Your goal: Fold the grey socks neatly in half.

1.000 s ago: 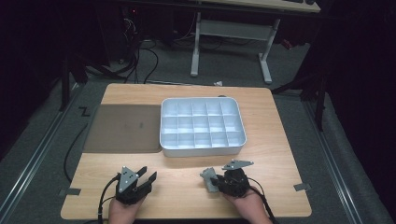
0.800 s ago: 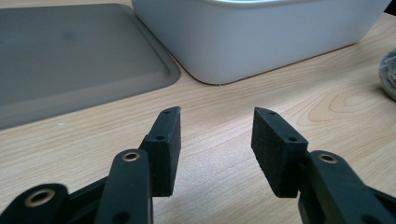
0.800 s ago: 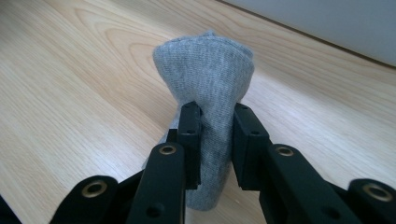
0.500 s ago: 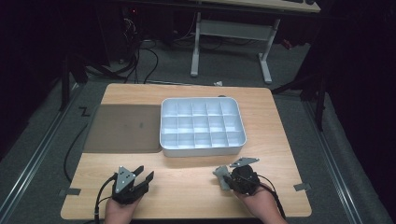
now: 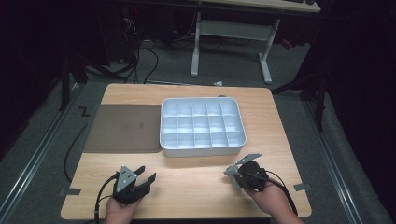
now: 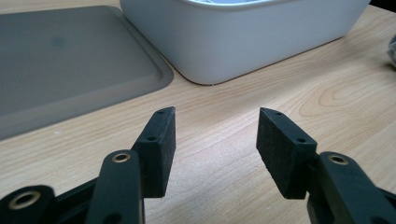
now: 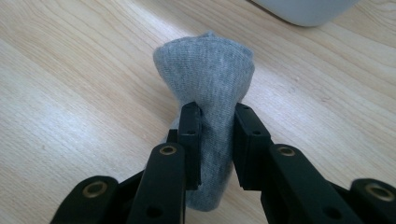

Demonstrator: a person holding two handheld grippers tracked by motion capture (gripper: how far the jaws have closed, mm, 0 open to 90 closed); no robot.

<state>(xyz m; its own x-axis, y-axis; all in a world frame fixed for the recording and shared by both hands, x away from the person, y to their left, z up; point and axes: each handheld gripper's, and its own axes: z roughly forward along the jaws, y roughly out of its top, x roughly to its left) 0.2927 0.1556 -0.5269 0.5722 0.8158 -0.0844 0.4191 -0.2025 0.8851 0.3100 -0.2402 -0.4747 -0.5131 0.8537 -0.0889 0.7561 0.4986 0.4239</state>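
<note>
Wooden tabletop, near edge: right gripper (image 7: 215, 140) pinches a grey rolled sock (image 7: 208, 74) — its long axis along the jaws. Left gripper (image 6: 212, 140) has just widened, empty. White divided tray (image 5: 201, 126) lies farther, left of the sock.

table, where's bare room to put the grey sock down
Bare wood lies between the left gripper and right gripper, in front of the white tray. The grey mat is bare too. The tray fills the middle; the sock stays clamped.
</note>
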